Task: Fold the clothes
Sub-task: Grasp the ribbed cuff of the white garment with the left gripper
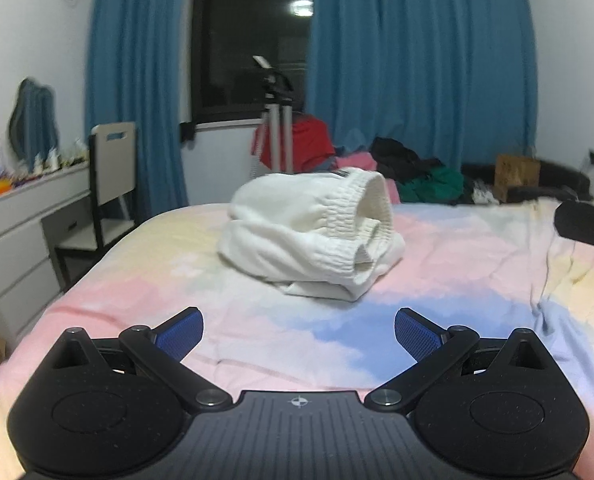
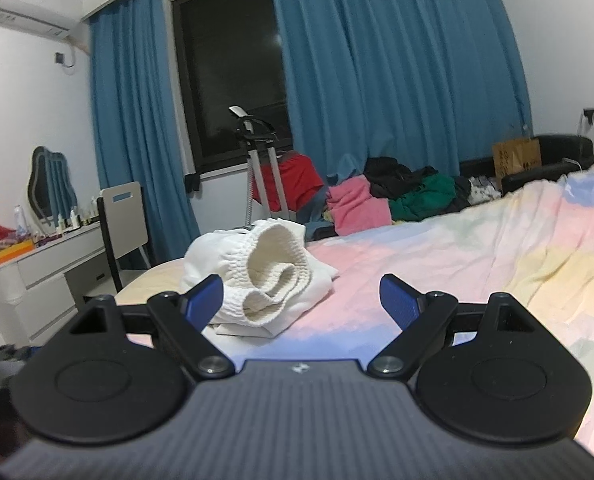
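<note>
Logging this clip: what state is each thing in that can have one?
Left claw: open, empty.
Right claw: open, empty.
White garment: bundled in a heap on the bed, waistband gaping.
Curtains: parted at the window.
Chair: upright at the desk.

Blue curtains (image 2: 397,60) flank a dark window (image 2: 229,60); a chair (image 2: 123,216) stands beside a white dresser (image 2: 45,268).

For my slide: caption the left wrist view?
Open left gripper facing folded white knit garment on pastel bedspread.
</note>
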Demonstrator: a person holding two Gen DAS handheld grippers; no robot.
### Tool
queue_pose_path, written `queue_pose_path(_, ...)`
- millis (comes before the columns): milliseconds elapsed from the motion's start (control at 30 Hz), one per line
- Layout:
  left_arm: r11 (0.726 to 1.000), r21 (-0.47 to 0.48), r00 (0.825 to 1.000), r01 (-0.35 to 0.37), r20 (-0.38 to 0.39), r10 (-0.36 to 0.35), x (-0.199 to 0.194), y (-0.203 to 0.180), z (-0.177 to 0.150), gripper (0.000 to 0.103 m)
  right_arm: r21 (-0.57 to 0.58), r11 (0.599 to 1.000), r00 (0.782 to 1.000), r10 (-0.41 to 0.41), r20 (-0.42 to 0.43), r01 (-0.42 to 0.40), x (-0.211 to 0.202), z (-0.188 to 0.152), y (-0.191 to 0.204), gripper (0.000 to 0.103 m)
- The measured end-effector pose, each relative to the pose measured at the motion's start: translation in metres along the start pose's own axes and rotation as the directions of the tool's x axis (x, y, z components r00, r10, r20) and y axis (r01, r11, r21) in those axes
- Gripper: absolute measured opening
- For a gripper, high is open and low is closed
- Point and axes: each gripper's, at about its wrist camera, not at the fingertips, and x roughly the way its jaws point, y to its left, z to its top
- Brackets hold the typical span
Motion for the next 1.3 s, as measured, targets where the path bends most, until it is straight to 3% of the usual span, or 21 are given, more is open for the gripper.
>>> queue_pose_path(133,0.996,0.091,1.0,0.001,0.004,-0.001,0.048,-0.024,0.01,0.102,0.041,0.999,0.999,-0.032,-0.035,0.033,0.018,-0.005,-0.018,0.087)
queue_pose_path(333,0.99,0.129,0.999,-0.053,0.004,0.053,0.138,-0.056,0.023,0.098,0.076,0.991,0.992,-0.103,-0.076,0.108,0.052,-0.016,-0.049,0.087)
queue_pose_path(433,0.986,0.139,0.995,-0.094,-0.019,0.097,0.178,-0.061,0.02,0.091,0.126,0.981,0.985,-0.133,-0.113,0.147,0.074,-0.022,-0.069,0.087)
queue_pose_path(600,0.988,0.059,0.99,-0.141,0.006,0.141,0.218,-0.052,0.017,0.077,0.173,0.969,0.973,-0.146,-0.18,0.178,0.109,-0.04,-0.088,0.087)
queue_pose_path(667,0.991,-0.005,0.991,-0.132,0.011,0.132,0.226,-0.044,0.018,0.061,0.17,0.971,0.971,-0.135,-0.197,0.17,0.119,-0.045,-0.087,0.087)
queue_pose_path(700,0.993,-0.049,0.994,-0.108,0.007,0.108,0.226,-0.038,0.019,0.054,0.163,0.973,0.973,-0.131,-0.191,0.163,0.12,-0.046,-0.085,0.087)
queue_pose_path(733,0.992,-0.092,0.996,-0.083,0.007,0.084,0.225,-0.033,0.02,0.04,0.156,0.975,0.975,-0.127,-0.185,0.156,0.12,-0.046,-0.084,0.087)
queue_pose_path(767,0.989,-0.106,0.995,-0.101,0.015,0.103,0.22,-0.03,0.021,0.03,0.149,0.977,0.976,-0.122,-0.179,0.15,0.121,-0.047,-0.082,0.087)
queue_pose_path(1000,0.981,-0.146,0.987,-0.127,0.079,0.14,0.164,0.02,0.041,0.013,0.1,0.99,0.986,-0.089,-0.14,0.104,0.125,-0.05,-0.071,0.087)
queue_pose_path(1167,0.986,-0.113,0.985,-0.124,0.105,0.136,0.099,0.075,0.054,0.011,0.042,0.998,0.994,-0.047,-0.095,0.052,0.116,-0.047,-0.056,0.087)
queue_pose_path(1300,0.99,-0.09,0.99,-0.108,0.079,0.115,0.043,0.119,0.05,0.011,-0.013,1.0,0.997,0.012,-0.076,-0.013,0.099,-0.043,-0.036,0.087)
